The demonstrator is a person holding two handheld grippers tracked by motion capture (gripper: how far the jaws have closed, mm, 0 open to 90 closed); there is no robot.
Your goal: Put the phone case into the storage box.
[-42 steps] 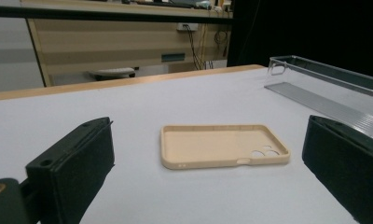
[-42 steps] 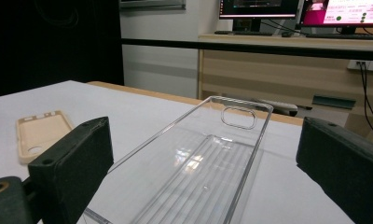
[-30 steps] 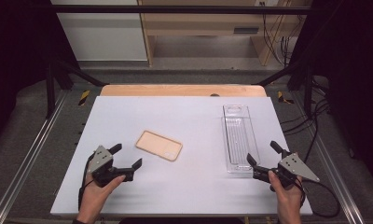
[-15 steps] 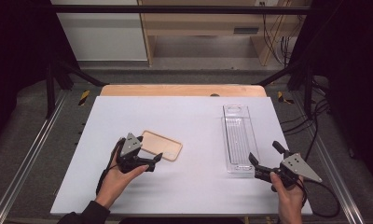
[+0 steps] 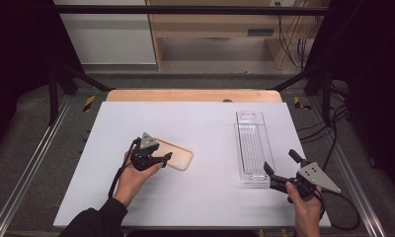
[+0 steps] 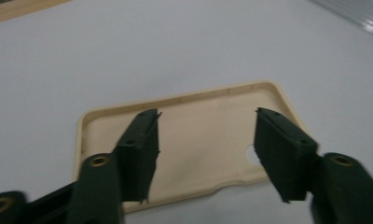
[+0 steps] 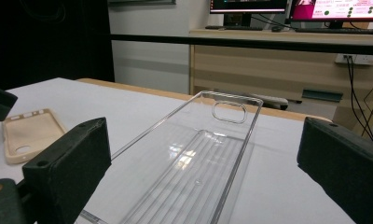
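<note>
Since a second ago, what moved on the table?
The left claw slid right, over the beige phone case, and its jaws have just been closing with the case between them, not yet gripping. The right claw and clear plastic tray stayed put.

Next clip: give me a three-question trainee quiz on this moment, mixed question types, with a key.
1. True or false: the left gripper is over the beige phone case.
2. Which thing lies right in front of the right gripper? A) the clear plastic tray B) the phone case C) a cable
3. Fill in: in the left gripper view, the phone case lies with its hollow side facing ____.

Key
1. True. Its jaws straddle the case's near end; they have just been closing, and no pad yet presses on the case.
2. A. The jaws stand open at the tray's near end, apart from it.
3. Up: the raised rim and the camera hole show.
</note>
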